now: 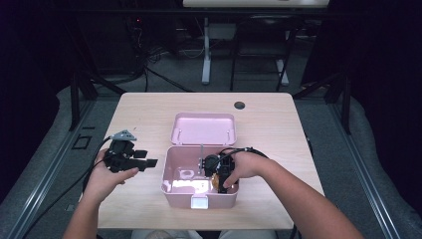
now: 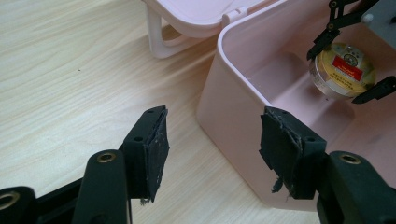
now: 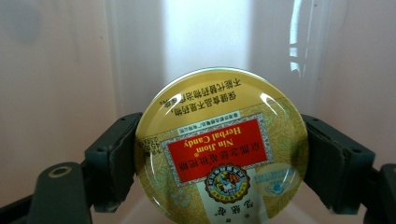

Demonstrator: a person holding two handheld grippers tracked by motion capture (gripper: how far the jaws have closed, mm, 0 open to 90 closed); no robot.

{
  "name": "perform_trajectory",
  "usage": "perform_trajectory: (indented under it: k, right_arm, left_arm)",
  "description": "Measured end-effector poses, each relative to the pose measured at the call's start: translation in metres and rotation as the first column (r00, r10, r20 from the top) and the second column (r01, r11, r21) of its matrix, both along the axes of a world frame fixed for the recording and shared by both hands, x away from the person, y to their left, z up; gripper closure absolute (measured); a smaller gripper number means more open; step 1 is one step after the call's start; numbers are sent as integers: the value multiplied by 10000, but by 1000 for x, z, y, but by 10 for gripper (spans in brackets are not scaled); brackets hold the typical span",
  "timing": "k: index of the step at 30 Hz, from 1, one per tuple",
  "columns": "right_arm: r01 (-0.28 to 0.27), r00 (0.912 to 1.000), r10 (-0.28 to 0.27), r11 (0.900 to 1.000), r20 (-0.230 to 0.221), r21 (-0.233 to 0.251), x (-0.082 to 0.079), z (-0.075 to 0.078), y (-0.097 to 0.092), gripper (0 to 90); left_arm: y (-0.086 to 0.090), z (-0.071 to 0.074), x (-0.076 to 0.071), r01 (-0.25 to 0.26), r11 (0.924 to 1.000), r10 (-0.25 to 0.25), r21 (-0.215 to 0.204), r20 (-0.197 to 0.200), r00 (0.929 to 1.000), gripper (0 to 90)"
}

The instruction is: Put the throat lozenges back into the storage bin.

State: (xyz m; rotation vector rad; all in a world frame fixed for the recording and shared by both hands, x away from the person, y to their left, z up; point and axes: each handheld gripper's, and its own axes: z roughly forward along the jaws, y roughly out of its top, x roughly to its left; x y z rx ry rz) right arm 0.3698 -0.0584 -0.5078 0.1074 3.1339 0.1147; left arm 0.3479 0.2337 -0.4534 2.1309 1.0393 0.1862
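Inside pink box (image 1: 174, 172), right tool (image 3: 219, 158) grips tin (image 3: 222, 149).

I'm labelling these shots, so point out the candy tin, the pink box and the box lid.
tin (image 3: 219, 149), right gripper view, on its red label.
box (image 2: 233, 135), left gripper view, on its outer side wall.
lid (image 1: 204, 128), high view, on its inner face.

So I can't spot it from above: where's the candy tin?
The candy tin sits between the right tongs, inside the pink box's right half.
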Motion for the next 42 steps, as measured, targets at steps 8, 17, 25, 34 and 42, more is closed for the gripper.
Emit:
perform_trajectory:
  k: [8, 17, 25, 34, 42]
  right_arm:
    - [-15, 10000, 15, 10000, -93, 47, 0, -7, 0, 198]
    - [278, 9995, -278, 9996, -167, 4, 3, -8, 1, 146]
    - [371, 9992, -377, 9986, 160, 380, 3, 2, -2, 150]
    - [601, 9959, -654, 9948, 631, 817, -4, 32, -8, 176]
    - [1710, 9820, -1792, 9777, 597, 1222, 1, 51, -17, 147]
  left_arm:
    - [0, 0, 0, -8, 10000, 8, 16, 9, 10000, 411]
    - [0, 0, 0, -26, 10000, 26, 41, 25, 10000, 411]
    - [-1, 0, -1, -1, 10000, 2, -18, 50, 10000, 411]
    - [-8, 0, -3, 171, 9998, -173, 123, 140, 9998, 411]
    - [-14, -1, -3, 431, 9990, -431, 98, 33, 9991, 414]
